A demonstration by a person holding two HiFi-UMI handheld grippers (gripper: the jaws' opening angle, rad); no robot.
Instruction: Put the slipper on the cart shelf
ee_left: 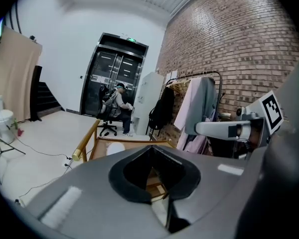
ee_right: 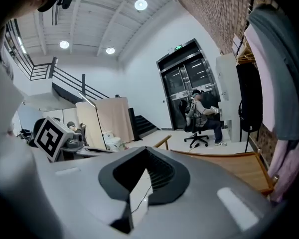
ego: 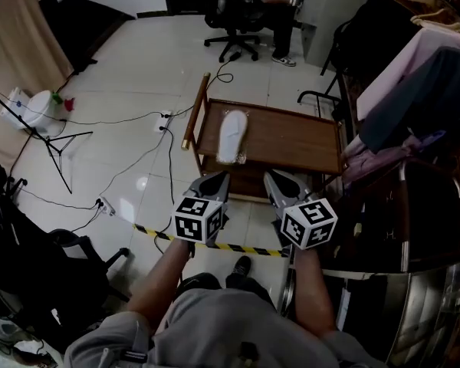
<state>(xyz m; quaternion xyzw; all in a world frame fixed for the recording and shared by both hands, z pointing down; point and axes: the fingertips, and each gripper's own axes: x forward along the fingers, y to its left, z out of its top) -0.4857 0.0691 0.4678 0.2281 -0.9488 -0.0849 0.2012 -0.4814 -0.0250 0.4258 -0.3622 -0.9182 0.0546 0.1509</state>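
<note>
**One slipper on the cart, two grippers empty**

One pale slipper (ego: 231, 135) lies flat on the top shelf of the wooden cart (ego: 291, 140), lengthwise, toward the end with the brass-tipped rail. The rest of that shelf is bare. The left gripper (ego: 215, 181) and the right gripper (ego: 274, 181) hover side by side just short of the cart's near edge, noses pointing at it and well apart from the slipper. Each has its jaws pressed together with nothing between them.

With the slipper sitting where the task wants it, the job looks finished or close to it.

If it has to be shifted, the slipper seems light and soft, probably a thin, bendy sole that would droop from a pinch at one end. A hold across the middle of the sole's edge, or on the upper band if it has one, should carry it level. Its fabric looks matte rather than slippery, and nothing about it appears fragile.
</note>
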